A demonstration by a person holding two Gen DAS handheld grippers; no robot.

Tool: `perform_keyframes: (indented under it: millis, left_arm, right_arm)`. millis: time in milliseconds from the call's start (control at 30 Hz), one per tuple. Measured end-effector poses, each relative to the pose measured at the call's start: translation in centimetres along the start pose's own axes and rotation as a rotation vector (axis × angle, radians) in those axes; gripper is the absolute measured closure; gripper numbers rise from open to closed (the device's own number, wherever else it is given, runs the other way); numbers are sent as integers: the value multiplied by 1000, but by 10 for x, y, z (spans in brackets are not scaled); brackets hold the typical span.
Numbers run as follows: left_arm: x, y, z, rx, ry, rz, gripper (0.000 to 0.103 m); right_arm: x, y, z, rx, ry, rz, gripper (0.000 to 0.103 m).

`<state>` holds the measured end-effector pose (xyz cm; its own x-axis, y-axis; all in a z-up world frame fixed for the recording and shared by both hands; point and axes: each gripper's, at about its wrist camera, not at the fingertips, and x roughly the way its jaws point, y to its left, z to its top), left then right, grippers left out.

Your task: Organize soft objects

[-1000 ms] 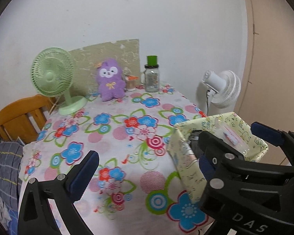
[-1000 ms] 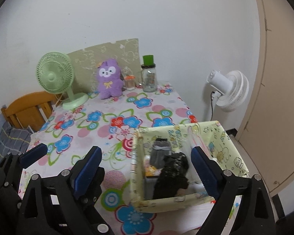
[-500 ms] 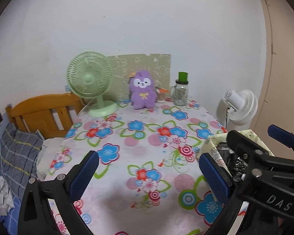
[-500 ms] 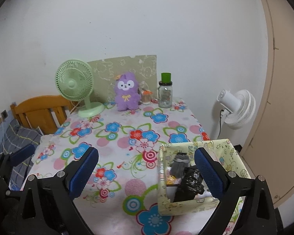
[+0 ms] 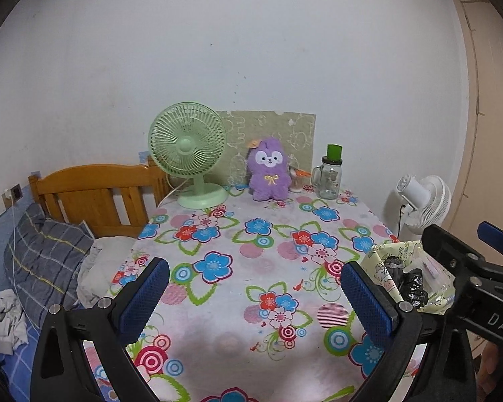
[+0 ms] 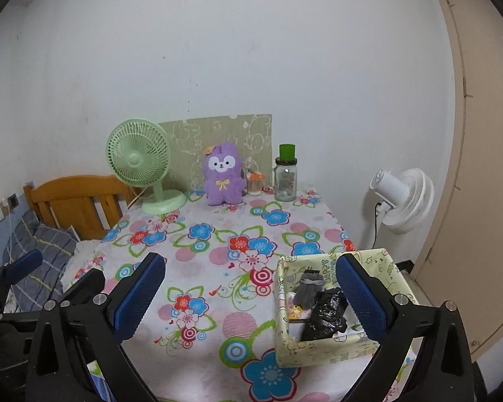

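A yellow-green patterned fabric box (image 6: pixel 318 348) stands at the near right of the flowered table (image 6: pixel 214 268). In it lie a grey sock (image 6: pixel 308 288) and a crumpled black item (image 6: pixel 327 315). A purple plush toy (image 6: pixel 223 174) sits upright at the table's far edge, also seen in the left wrist view (image 5: pixel 268 169). My right gripper (image 6: pixel 251 263) hovers above the near table, its jaws opening with nothing between them; its right finger overlaps the box. My left gripper (image 5: pixel 253 268) is open and empty over the near table, with the box (image 5: pixel 377 261) to its right.
At the back stand a green desk fan (image 6: pixel 137 164), a glass jar with a green lid (image 6: pixel 286 177) and a small cup (image 6: pixel 255 184) before a patterned board. A white fan (image 6: pixel 402 201) and a door lie right; a wooden headboard (image 5: pixel 94 197) and pillow (image 5: pixel 43 251) lie left.
Both grippers have drawn back and risen from the table, so the box and plush look smaller and farther. The right gripper's jaws have spread a little wider.
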<state>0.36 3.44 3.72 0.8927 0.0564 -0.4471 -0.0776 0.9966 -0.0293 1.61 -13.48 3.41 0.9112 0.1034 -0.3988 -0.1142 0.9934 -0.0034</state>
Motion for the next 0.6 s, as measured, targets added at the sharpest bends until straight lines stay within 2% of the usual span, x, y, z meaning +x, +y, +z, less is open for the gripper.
perform_keyframes:
  millis: [600]
  left_arm:
    - [-17,7,-5,-9,-28,38,0]
  right_arm:
    - [-19,-1,-5,6,-29,13,0]
